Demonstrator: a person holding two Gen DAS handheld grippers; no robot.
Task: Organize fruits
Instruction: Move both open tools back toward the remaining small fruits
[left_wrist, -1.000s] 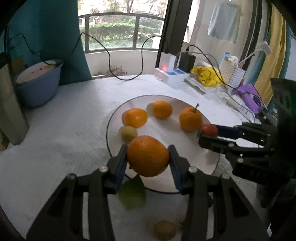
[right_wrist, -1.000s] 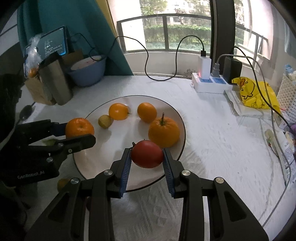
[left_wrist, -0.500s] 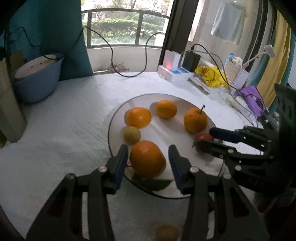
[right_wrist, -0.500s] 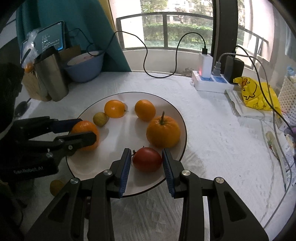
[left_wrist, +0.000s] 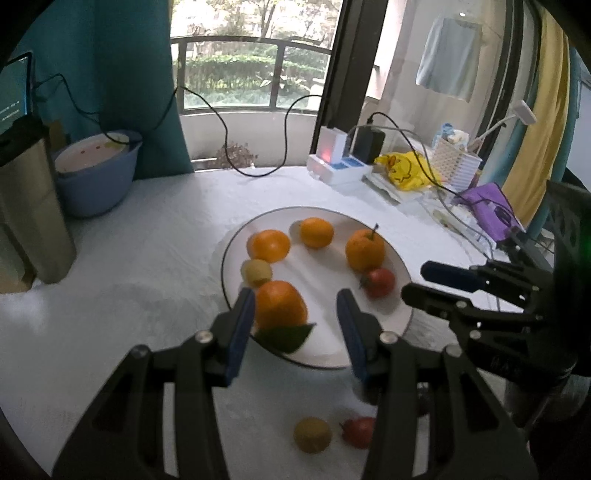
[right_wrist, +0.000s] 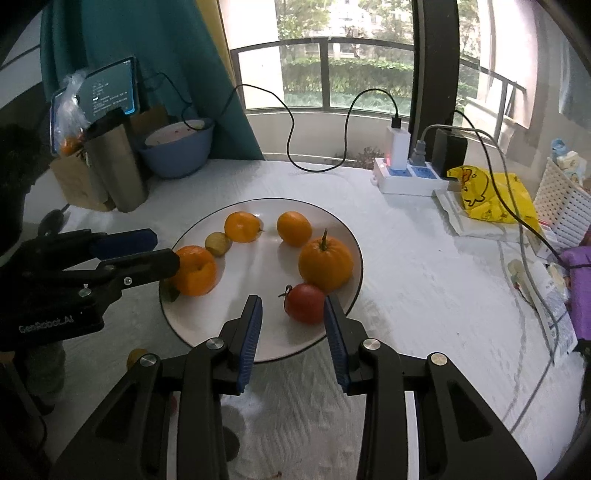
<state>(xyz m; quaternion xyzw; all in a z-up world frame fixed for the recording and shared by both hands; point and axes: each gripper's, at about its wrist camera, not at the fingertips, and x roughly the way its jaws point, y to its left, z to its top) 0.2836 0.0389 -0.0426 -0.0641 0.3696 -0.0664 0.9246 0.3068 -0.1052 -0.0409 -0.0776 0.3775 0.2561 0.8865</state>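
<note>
1. While six fruits sit on the white plate (right_wrist: 351, 295), the leafy orange (left_wrist: 280, 304) rests at its near-left rim and the red tomato (right_wrist: 306, 303) at its near-right rim; both look newly set down.
2. The left gripper (left_wrist: 295, 332) stands with jaws apart, the orange free between them; the right gripper (right_wrist: 293, 332) likewise brackets the tomato without gripping.
3. A careless withdrawal could nudge either round fruit, so close to the plate's rim, off onto the desk (right_wrist: 424, 302).
4. Only the left wrist view shows two loose fruits on the desk short of the plate, a yellow fruit (left_wrist: 312, 435) and a small red fruit (left_wrist: 358, 432); the right wrist view barely hints at them.
</note>
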